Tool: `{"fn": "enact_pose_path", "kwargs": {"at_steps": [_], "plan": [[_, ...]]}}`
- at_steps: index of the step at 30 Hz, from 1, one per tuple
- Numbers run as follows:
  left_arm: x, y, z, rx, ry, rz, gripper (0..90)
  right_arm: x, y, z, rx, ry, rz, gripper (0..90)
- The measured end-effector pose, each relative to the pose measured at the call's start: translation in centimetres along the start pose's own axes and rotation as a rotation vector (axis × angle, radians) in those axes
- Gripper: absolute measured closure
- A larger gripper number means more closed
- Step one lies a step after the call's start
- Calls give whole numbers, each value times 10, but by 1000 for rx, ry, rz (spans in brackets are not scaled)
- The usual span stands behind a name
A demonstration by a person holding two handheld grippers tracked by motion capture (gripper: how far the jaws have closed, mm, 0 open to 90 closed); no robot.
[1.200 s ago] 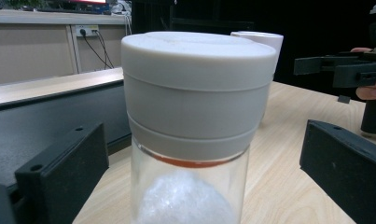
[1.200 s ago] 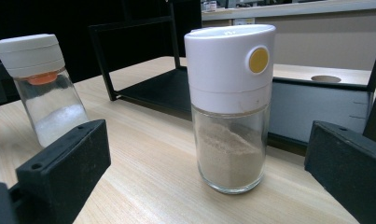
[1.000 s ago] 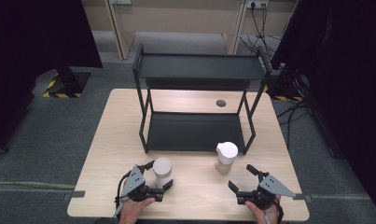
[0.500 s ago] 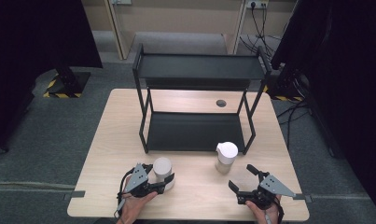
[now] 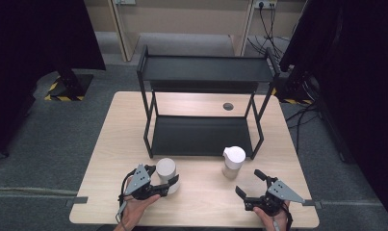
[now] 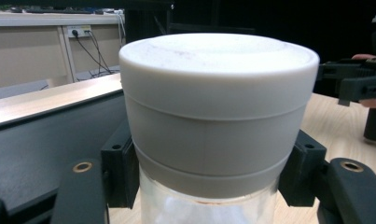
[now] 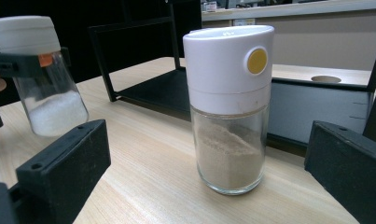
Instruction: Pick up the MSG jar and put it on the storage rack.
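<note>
Now left gripper [image 5: 163, 182] just closed, pinching the white-capped jar [image 5: 166, 169] at the table's [image 5: 206, 202] near edge, right gripper [image 5: 252, 185] spread wide — yellow-buttoned shaker [image 5: 233, 161] standing upright just beyond its jaws, black shelf rack [image 5: 201, 139] behind.

The bench [image 5: 109, 159] is pale wood grain, matt. The rack [image 5: 206, 72] is matt black metal. Both shakers are clear glossy glass: the left shaker [image 6: 213, 116] has a matt grey-white plastic cap, the right shaker [image 7: 230, 107] a smooth white plastic one.
</note>
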State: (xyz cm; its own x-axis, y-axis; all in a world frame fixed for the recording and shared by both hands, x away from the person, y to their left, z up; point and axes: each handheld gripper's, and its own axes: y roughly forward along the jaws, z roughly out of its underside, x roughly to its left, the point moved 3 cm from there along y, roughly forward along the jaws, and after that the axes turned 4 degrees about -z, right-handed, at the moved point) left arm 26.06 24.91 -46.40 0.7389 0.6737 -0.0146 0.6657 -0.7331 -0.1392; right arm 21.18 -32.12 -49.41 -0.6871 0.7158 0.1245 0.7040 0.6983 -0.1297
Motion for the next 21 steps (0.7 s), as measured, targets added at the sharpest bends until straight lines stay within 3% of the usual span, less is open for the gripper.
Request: {"fn": "enact_pose_path", "kwargs": {"at_steps": [6, 21], "plan": [[2, 0, -10, -8, -10, 12, 350, 0, -1, 0, -3, 2, 1, 5], [10, -2, -48, 3, 28, 29, 350, 0, 0, 1, -5, 3, -1, 5]]}}
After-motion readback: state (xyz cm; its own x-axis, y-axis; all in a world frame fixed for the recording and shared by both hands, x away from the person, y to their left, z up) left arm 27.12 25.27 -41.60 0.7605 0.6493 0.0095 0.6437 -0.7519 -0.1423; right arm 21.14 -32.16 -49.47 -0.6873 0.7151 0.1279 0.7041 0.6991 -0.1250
